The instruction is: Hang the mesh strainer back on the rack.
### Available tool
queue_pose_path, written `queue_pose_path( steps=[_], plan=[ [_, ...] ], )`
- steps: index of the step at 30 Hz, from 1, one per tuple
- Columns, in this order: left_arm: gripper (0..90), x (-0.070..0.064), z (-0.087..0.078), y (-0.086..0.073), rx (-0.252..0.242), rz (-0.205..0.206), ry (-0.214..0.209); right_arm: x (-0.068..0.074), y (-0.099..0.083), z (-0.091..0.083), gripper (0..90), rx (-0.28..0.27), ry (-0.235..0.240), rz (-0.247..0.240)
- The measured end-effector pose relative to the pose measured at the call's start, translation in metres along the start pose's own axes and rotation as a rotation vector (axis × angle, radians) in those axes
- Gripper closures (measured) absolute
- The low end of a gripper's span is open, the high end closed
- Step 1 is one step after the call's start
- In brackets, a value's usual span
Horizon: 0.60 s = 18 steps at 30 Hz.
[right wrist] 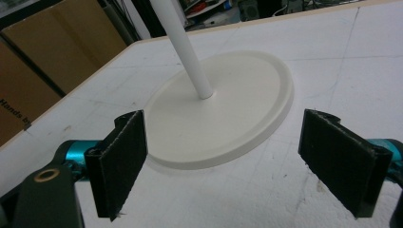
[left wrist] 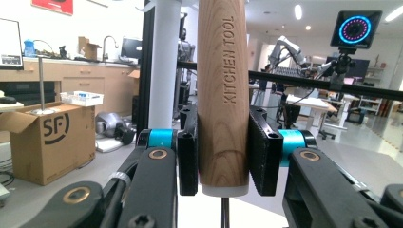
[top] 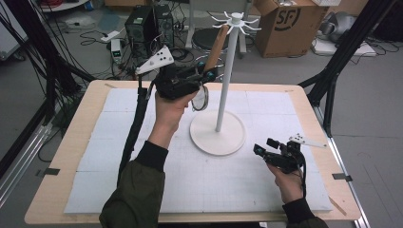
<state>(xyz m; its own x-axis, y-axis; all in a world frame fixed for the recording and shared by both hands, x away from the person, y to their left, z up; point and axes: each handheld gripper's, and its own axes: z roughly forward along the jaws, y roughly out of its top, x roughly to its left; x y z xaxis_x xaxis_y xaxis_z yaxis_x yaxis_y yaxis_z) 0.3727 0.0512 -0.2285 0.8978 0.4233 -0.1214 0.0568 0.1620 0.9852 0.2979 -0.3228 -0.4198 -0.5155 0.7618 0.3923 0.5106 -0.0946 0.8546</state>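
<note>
While clamped in the left claw (top: 202, 71) near upper centre of the frame, keep the wooden utensil handle (left wrist: 222, 95) angled toward the stand's hooks (top: 236, 21); leave right claw (top: 272, 148) wide, low on tabletop (top: 71, 142).

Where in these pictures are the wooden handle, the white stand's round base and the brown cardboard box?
wooden handle (left wrist: 223, 95), left gripper view: on its engraved middle, above the jaws.
round base (right wrist: 237, 114), right gripper view: on its bare top, right of the pole.
cardboard box (top: 285, 26), high view: on its printed front.
</note>
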Motion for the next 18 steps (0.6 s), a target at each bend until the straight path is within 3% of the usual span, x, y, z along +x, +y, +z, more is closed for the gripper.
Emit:
queue_pose_path(
  steps=[6, 18],
  plan=[
    [68.8, 0.003, 0.004, -0.002, 0.015, 0.003, 0.033, 0.0, 0.0, 0.0, 15.7, 0.0, 0.003, 0.0],
    [68.8, 0.007, 0.016, -0.002, 0.01, -0.011, 0.036, -0.002, 0.0, -0.004, 15.7, -0.01, -0.002, 0.004]
  ],
)
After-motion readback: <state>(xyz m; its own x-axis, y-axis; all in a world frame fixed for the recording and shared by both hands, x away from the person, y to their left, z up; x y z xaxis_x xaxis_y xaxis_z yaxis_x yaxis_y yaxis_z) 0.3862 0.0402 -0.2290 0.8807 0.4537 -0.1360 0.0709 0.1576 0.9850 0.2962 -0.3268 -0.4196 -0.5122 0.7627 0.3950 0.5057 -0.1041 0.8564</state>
